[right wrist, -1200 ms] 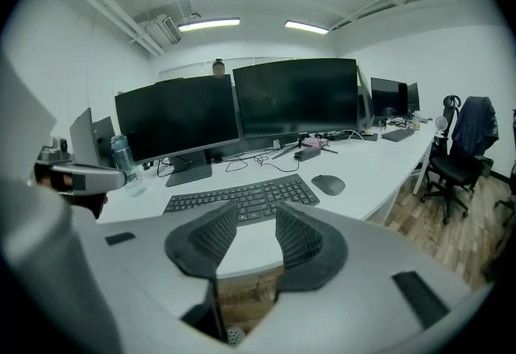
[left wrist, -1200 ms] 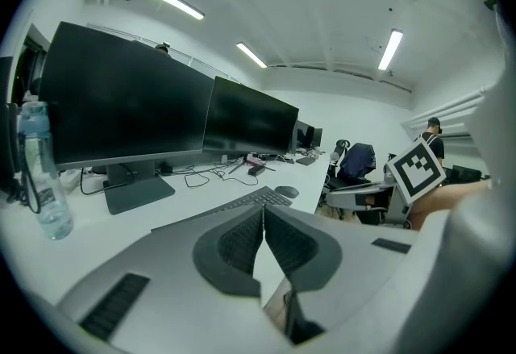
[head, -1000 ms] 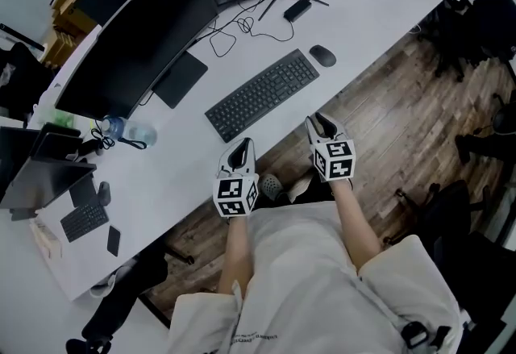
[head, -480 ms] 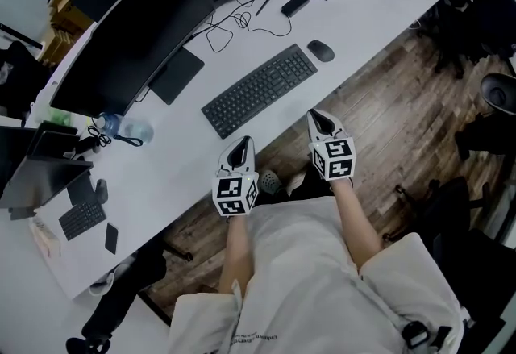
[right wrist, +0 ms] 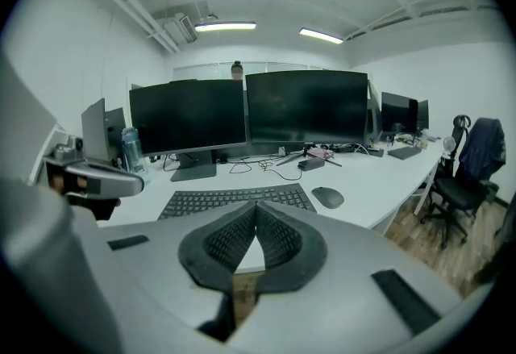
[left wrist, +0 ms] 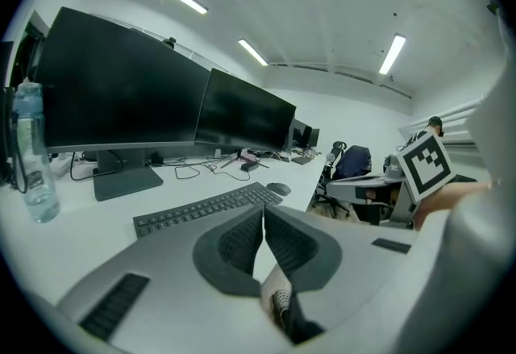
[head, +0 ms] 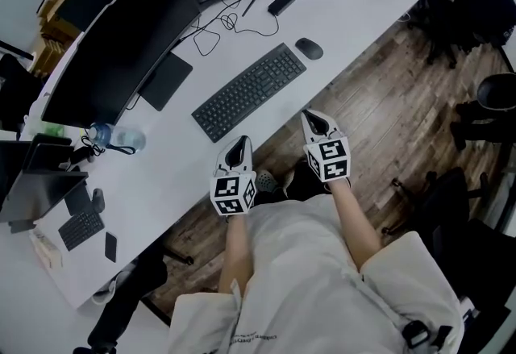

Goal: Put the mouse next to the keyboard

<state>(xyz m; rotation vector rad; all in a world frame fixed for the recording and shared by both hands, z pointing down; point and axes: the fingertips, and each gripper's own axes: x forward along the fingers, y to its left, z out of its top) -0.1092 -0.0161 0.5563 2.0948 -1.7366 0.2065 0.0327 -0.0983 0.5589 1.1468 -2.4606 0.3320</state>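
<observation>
Left gripper (head: 240, 143) and right gripper (head: 310, 115) hover clenched, empty; mouse (head: 309, 47) lies just beside keyboard (head: 250, 91).

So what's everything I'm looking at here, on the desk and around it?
Desk: one, white, long, running across the view.
Monitors: two, black, side by side at the desk's back.
Keyboard: one, black, middle of the desk.
Mouse: one, dark grey, just off the keyboard's right end, not touching it.
Water bottle: one, clear with a blue cap, left of the monitor stand.
Small keyboard: one, black, far left end of the desk.
Cables: several, black, behind the keyboard.
Office chairs: several, dark, on the wooden floor to the right.
Left gripper: one, grey, fingers shut, empty, near the desk edge.
Right gripper: one, grey, fingers shut, empty, beside it.
</observation>
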